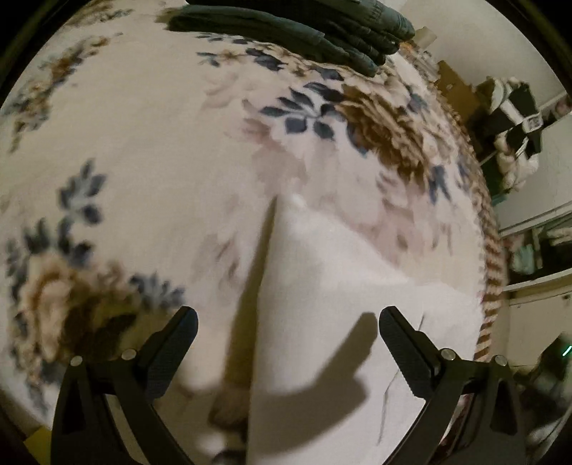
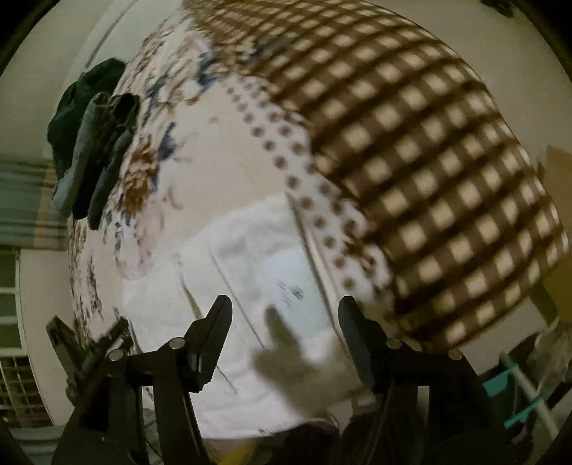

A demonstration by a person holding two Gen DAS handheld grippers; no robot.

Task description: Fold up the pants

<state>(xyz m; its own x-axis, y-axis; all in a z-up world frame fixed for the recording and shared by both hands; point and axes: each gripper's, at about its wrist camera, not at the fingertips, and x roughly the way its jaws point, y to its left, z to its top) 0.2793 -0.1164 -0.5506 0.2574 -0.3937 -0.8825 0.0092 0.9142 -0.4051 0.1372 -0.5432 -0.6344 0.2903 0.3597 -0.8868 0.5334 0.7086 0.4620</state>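
White pants (image 1: 339,286) lie on a floral bedspread (image 1: 143,143), blurred by motion. In the left wrist view one edge of the white cloth stands up as a ridge and casts a shadow to its left. My left gripper (image 1: 287,322) is open and empty above the cloth. In the right wrist view the white pants (image 2: 257,257) lie flat with seams and a small printed label showing. My right gripper (image 2: 284,311) is open and empty just above them. The left gripper (image 2: 85,339) shows at the lower left of that view.
A stack of folded dark green and denim garments (image 1: 304,25) sits at the far end of the bed, also in the right wrist view (image 2: 93,143). A brown checked blanket (image 2: 429,161) covers the bed's right part. Shelves and clutter (image 1: 518,125) stand beyond the bed edge.
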